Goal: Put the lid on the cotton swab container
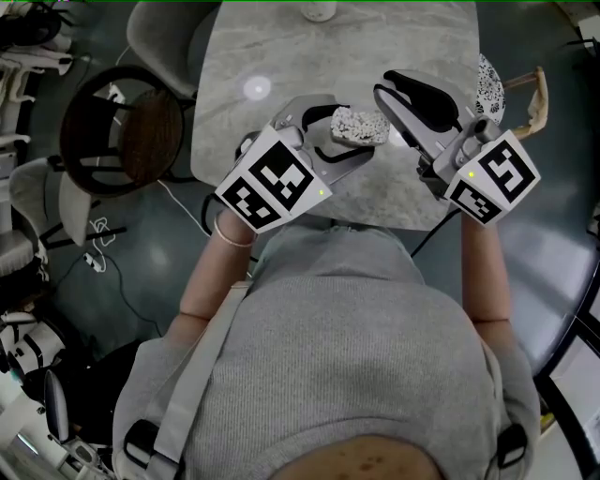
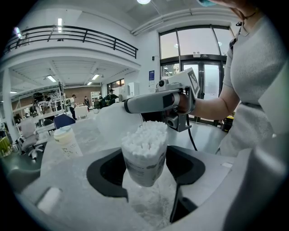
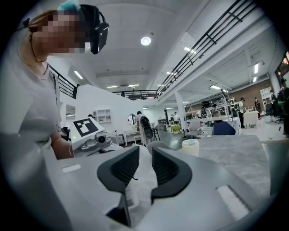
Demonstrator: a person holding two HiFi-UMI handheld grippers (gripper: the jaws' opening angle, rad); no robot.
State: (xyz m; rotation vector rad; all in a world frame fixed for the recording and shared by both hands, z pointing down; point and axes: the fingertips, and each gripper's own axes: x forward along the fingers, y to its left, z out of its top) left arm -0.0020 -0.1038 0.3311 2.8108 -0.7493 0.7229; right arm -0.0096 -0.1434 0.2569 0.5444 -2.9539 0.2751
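1. Beyond the cotton swab container [image 1: 359,126], the table [image 1: 281,56] lies bare up to a cup [image 1: 319,9] at its far edge.
2. Just right of the container, the right gripper [image 1: 387,84], clamped on the lid [image 3: 144,168], blocks passage.

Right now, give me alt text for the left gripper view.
The left gripper clamps a clear, uncapped cotton swab container packed with swabs. Behind it the right gripper reaches in from the right with the translucent lid; a lidded cup stands on the table at left.
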